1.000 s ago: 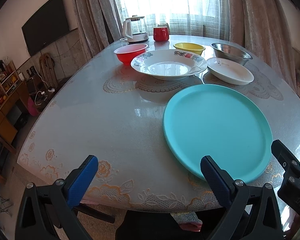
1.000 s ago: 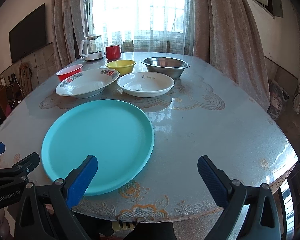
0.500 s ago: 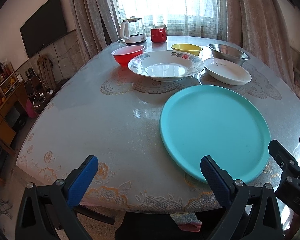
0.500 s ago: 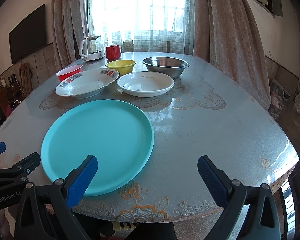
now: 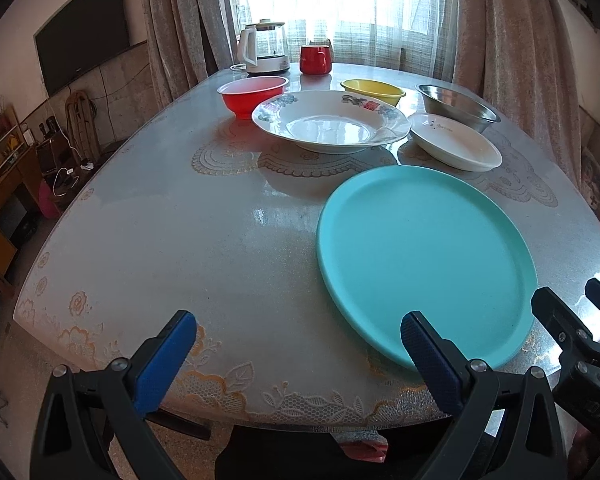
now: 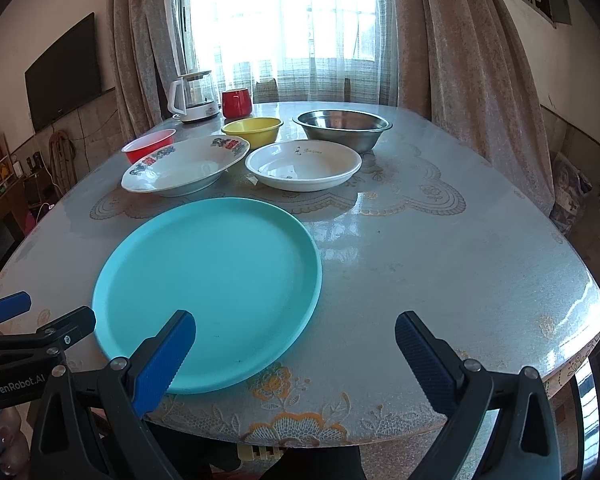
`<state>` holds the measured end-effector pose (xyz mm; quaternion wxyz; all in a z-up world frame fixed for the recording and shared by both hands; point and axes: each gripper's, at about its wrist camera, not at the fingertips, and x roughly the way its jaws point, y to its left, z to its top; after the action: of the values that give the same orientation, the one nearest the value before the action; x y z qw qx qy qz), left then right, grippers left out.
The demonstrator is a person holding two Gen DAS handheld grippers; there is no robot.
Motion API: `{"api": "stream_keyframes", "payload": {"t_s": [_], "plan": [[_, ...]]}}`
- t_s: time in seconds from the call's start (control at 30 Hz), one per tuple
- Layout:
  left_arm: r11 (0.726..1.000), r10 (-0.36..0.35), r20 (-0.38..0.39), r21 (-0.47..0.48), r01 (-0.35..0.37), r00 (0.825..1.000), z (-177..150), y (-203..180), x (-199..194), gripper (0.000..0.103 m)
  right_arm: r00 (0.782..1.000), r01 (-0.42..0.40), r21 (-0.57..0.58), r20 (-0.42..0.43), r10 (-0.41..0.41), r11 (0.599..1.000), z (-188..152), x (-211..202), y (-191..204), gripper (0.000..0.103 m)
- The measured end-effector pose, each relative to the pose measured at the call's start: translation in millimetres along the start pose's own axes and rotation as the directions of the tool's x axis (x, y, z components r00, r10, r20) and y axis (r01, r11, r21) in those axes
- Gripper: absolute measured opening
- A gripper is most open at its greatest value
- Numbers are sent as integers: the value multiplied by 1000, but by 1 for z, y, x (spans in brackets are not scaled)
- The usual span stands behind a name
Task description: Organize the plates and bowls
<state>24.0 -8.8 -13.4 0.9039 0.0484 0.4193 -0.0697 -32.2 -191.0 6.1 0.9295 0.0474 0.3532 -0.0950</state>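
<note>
Curtained window behind, TV [image 6: 62, 76] on the left wall; round table [image 6: 440, 248] with a lace-print cover fills both views. Your left gripper [image 5: 298, 354] hangs over the near table edge, jaws wide apart, nothing between them; its right pad overlaps the near rim of the teal plate [image 5: 424, 256] in view — contact unclear from here. Your right gripper [image 6: 294, 354] sits just beside it, jaws also spread and empty, left pad over the same plate's near rim. Teal plate lies flat at the near edge; behind it the floral plate [image 5: 330, 120] and the white dish [image 6: 304, 165] side by side; farther back a red bowl [image 5: 253, 94], yellow bowl [image 6: 253, 129] and steel bowl [image 6: 342, 127] — all separate, nothing stacked. Kettle [image 5: 265, 51] and red mug [image 5: 315, 59] stand at the far edge by the window.
</note>
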Motion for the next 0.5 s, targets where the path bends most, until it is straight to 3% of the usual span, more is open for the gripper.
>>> {"api": "stream_keyframes", "payload": {"t_s": [0.1, 0.23, 0.33, 0.47, 0.5], "plan": [[1000, -12, 7, -15, 12, 1000, 6, 7, 2, 103, 1000, -25, 22, -8, 25, 999, 3, 4, -6, 100], [998, -44, 26, -41, 45, 999, 18, 17, 6, 103, 999, -38, 37, 4, 38, 999, 15, 11, -18, 81], [994, -101, 35, -49, 103, 994, 25, 20, 11, 103, 999, -33, 28, 8, 33, 999, 25, 19, -25, 74], [998, -68, 17, 9, 68, 998, 34, 13, 20, 102, 996, -73, 14, -42, 73, 997, 34, 35, -30, 55], [998, -66, 7, 17, 65, 998, 35, 12, 23, 95, 995, -78, 7, -66, 78, 997, 35, 40, -30, 52]]}}
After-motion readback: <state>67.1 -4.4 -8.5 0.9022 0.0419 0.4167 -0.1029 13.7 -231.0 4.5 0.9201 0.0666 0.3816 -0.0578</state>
